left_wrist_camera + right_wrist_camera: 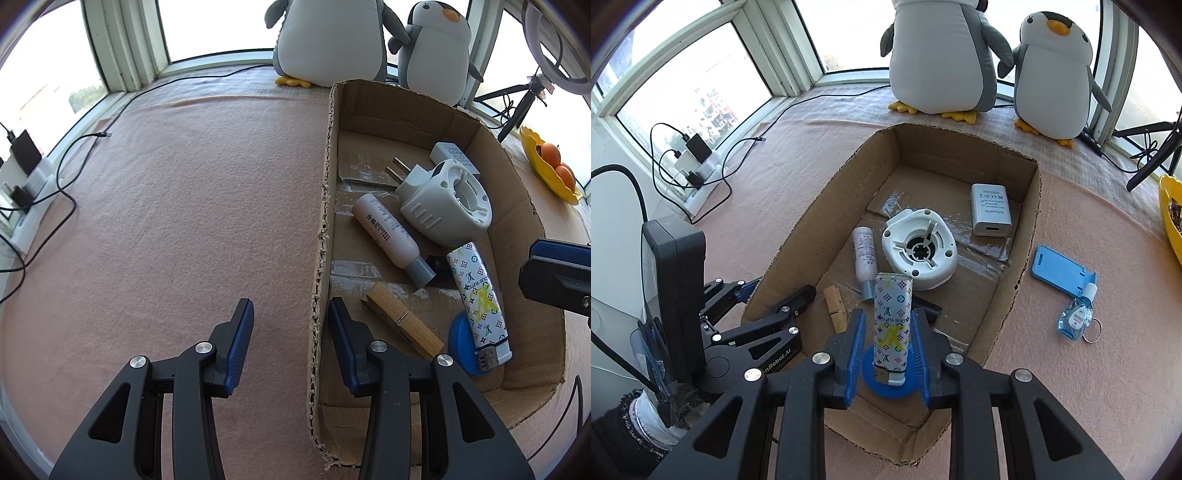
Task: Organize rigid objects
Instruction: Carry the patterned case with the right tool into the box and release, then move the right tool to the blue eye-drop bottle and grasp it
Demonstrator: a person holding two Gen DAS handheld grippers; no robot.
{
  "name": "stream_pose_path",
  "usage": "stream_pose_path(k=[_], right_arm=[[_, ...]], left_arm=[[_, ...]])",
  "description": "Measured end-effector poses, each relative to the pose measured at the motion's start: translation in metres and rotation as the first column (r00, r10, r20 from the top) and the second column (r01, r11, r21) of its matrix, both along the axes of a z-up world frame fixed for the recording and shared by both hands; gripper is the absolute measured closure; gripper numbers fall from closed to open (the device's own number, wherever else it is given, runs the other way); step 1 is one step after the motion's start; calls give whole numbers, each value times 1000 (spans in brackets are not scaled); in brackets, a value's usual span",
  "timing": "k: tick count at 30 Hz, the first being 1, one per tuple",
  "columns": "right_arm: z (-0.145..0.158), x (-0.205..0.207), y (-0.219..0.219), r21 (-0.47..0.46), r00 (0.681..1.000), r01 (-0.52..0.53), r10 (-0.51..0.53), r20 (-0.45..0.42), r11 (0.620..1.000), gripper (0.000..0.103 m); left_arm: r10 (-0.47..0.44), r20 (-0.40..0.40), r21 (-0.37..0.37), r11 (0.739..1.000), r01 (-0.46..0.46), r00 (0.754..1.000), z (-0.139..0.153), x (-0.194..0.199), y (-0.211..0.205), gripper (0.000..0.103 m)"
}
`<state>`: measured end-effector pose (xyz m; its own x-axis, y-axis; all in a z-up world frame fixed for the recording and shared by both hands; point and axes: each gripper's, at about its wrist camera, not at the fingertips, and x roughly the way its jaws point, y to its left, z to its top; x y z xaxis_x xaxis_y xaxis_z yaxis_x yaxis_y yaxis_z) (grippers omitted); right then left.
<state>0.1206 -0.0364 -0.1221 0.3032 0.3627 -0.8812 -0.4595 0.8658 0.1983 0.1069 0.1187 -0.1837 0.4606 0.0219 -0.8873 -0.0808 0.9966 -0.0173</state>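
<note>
An open cardboard box point(1030, 206) sits on the pink mat. A white patterned lighter point(892, 321) lies in its near end, its metal end on a blue disc point(886, 387). My right gripper point(888, 314) is open around the lighter, with a slim gap at each pad. Also in the box are a white plug-in device point(919, 251), a white bottle with a grey cap point(864, 254), a wooden clothespin point(834, 302) and a white charger point(991, 208). My left gripper point(290, 306) is open and straddles the box's left wall point(321, 221) without pressing it.
A blue phone stand point(1060, 269) and a small blue bottle with a key ring point(1076, 317) lie on the mat right of the box. Two plush penguins point(942, 55) stand behind it. A yellow fruit bowl point(546, 170) is at far right, cables and a power strip point(701, 173) at left.
</note>
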Motion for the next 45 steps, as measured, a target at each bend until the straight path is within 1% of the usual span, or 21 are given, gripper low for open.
stream_pose_path(k=[1, 2, 10, 17, 22, 25, 29, 35, 37, 41, 45], right_arm=[[1, -1, 0, -1, 1000, -2, 2, 6, 1000, 69], [2, -1, 1, -3, 1000, -2, 2, 12, 1000, 69], [6, -4, -8, -1, 1000, 10, -10, 24, 1000, 69], [14, -1, -49, 27, 995, 98, -99, 25, 995, 69], [16, 6, -85, 32, 982, 185, -186, 28, 982, 69], [13, 14, -106, 47, 970, 243, -243, -3, 969, 69], [6, 26, -128, 41, 953, 303, -301, -40, 952, 69], [-13, 48, -153, 58, 913, 392, -381, -145, 918, 68], [-19, 55, -156, 59, 903, 408, -394, -171, 911, 69], [-31, 66, -155, 24, 893, 419, -407, -193, 908, 68], [-41, 75, -149, -22, 892, 410, -406, -197, 912, 68]], left_arm=[[0, 0, 0, 1000, 0, 1000, 0, 0, 0, 62], [0, 0, 1, 1000, 0, 1000, 0, 1, 0, 62], [0, 0, 0, 1000, 0, 1000, 0, 0, 0, 62], [0, 0, 4, 1000, 0, 1000, 0, 1, -1, 62], [1, 1, 4, 1000, -1, 1000, -1, 1, -1, 62], [1, 1, 4, 1000, -1, 1000, -1, 1, -1, 62], [1, 1, 4, 1000, -1, 1000, -1, 1, -1, 62], [1, 1, 4, 1000, -1, 1000, -1, 1, -1, 62], [2, 1, 3, 1000, -2, 1000, -1, 1, -1, 62], [2, 2, 2, 1000, -2, 1000, -1, 0, -2, 62], [2, 2, 2, 1000, -2, 1000, -1, 0, -2, 62]])
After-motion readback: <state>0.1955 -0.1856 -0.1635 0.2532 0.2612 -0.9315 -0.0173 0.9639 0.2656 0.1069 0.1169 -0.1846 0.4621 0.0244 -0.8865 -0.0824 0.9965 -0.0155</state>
